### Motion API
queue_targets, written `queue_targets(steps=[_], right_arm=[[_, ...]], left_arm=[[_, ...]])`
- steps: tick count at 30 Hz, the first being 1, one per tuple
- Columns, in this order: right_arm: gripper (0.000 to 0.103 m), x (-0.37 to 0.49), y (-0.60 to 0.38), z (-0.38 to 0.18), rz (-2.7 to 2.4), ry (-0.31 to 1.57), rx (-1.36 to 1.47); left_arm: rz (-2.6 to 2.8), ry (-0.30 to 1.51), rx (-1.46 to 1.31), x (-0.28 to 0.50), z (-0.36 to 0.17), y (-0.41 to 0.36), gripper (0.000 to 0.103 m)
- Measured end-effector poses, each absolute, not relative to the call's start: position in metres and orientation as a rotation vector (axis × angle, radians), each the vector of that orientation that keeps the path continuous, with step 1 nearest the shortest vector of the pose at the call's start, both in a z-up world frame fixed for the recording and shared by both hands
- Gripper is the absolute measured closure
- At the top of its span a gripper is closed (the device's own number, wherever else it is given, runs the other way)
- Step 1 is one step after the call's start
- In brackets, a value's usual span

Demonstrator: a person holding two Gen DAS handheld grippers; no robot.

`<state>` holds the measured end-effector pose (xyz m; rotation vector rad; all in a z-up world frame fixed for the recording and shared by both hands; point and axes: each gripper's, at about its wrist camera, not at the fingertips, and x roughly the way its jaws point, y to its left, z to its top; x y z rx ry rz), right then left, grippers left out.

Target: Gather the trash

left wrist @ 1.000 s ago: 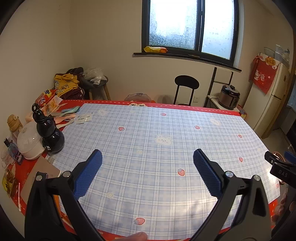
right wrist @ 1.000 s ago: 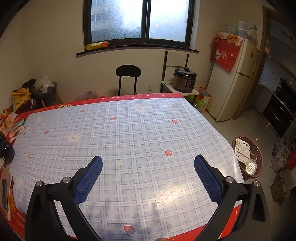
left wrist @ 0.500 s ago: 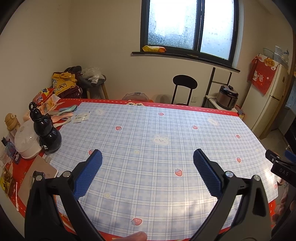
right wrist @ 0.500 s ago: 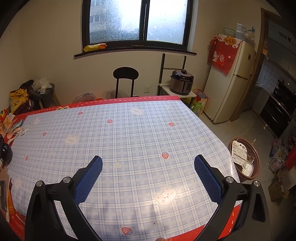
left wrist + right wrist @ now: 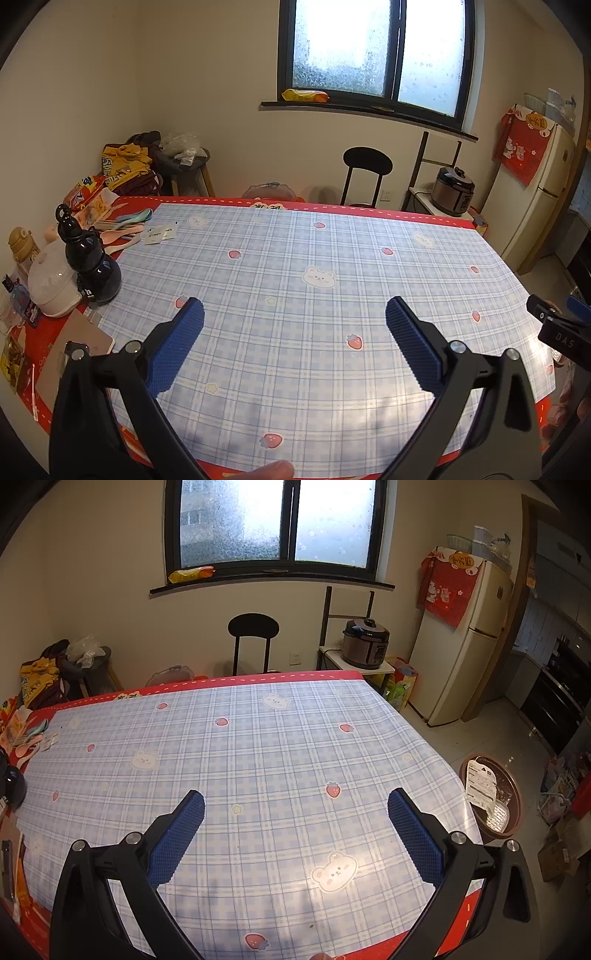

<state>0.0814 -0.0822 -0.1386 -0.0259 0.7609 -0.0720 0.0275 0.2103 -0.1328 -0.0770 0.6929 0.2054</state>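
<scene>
The bin (image 5: 493, 801) stands on the floor just beside the worktop's (image 5: 258, 753) right edge, with a white packet (image 5: 478, 781) and clear wrappers inside. Small paper slips (image 5: 159, 233) lie at the worktop's far left, beside plastic spoons (image 5: 125, 225) and a black bottle (image 5: 90, 264). Both the left gripper (image 5: 294, 315) and right gripper (image 5: 295, 806) hover over the worktop, fingers spread wide, holding nothing.

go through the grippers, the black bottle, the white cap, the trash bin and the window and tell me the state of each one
left gripper: open, empty.
right gripper: open, empty.
black bottle: upright, capped.
white cap: resting beside the bottle.
trash bin: uncovered, packaging inside.
window: shut.
</scene>
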Motion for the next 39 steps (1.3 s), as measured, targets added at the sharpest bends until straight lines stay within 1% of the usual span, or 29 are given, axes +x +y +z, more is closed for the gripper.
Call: queue_targets(steps=[17, 20, 24, 30, 34, 36, 39], right_arm=[[0.005, 0.085, -0.084, -0.141, -0.067, 0.768, -0.019], [0.005, 0.085, -0.084, -0.141, -0.067, 0.769, -0.020], [0.005, 0.086, -0.085, -0.142, -0.066, 0.771, -0.016], [0.005, 0.085, -0.088, -0.139, -0.068, 0.758, -0.013], [0.005, 0.082, -0.091, -0.138, -0.071, 0.750, -0.003], [0.005, 0.080, -0.092, -0.138, -0.074, 0.749, 0.001], [0.005, 0.079, -0.094, -0.138, -0.076, 0.752, 0.006]], left_arm=[[0.198, 0.688, -0.078, 0.032, -0.132, 0.208, 0.006], [0.232, 0.661, -0.104, 0.029, -0.128, 0.211, 0.006], [0.180, 0.677, -0.171, 0.031, -0.128, 0.215, 0.006], [0.183, 0.685, -0.127, 0.033, -0.130, 0.205, 0.006], [0.175, 0.673, -0.116, 0.032, -0.129, 0.196, 0.010], [0.167, 0.676, -0.114, 0.033, -0.129, 0.195, 0.015], [0.162, 0.677, -0.095, 0.033, -0.129, 0.191, 0.015]])
